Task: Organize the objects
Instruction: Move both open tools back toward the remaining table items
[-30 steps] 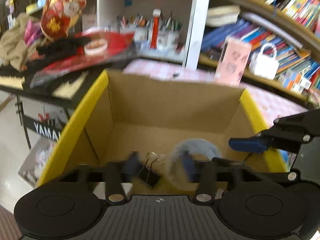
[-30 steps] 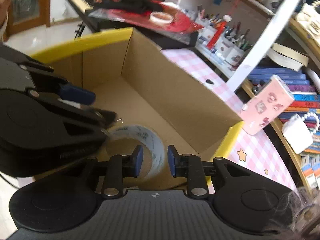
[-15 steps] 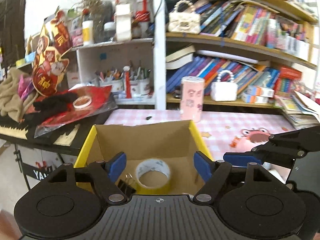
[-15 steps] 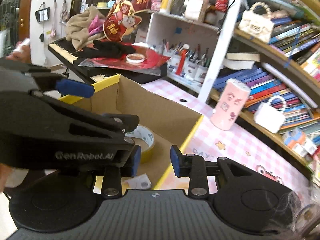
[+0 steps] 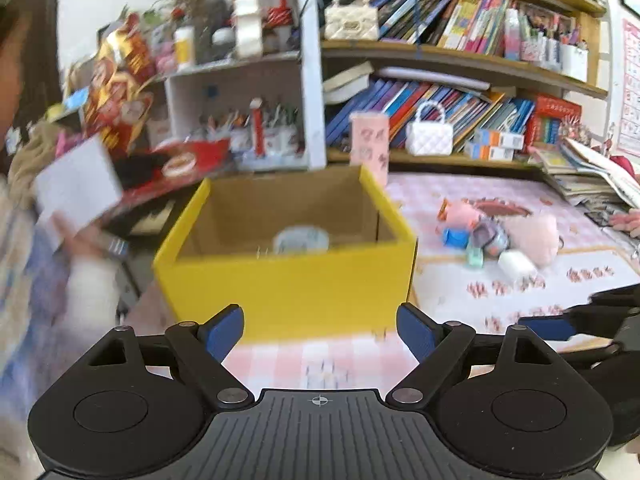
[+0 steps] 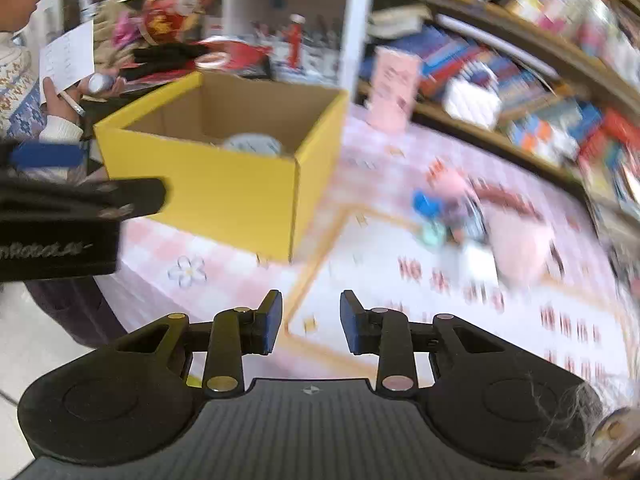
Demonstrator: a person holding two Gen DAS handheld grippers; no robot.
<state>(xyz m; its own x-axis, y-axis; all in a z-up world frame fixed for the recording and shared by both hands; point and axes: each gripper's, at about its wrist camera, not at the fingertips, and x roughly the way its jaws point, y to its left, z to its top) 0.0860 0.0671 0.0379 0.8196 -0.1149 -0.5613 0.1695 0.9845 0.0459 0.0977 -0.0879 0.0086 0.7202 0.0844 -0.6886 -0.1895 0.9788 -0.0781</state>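
Left hand-held black gripper with blue finger pads (image 5: 320,330): spread wide, nothing between the pads, hanging short of the near wall of the yellow cardboard box with plain brown inside (image 5: 288,280). Right hand-held black gripper (image 6: 307,322): partly parted, likewise gripping nothing, aimed at the pink-and-white patterned tablecloth (image 6: 400,312) to the right of the box.

Already lying in the box: 1 roll of clear packing tape (image 5: 301,239), only its upper rim visible over the wall. Not yet sorted, well apart from the box to its right: a cluster of small toys and trinkets, pink, blue, mint and white (image 5: 496,236), too blurred to count or separate.

Likely trouble from here:
- Heavy blur in both views, so probably fast motion; easy to misjudge the reach and shove the cluster instead of pinching 1 piece.
- Pieces touching each other; closing on 1 may drag or scatter its neighbours, perhaps toward the table edge.
- Soft pink piece liable to squash and slip out mid-carry.
- Box close to the table's near edge; a knock from either gripper could push it off.
- 2 grippers close together; risk of collision.
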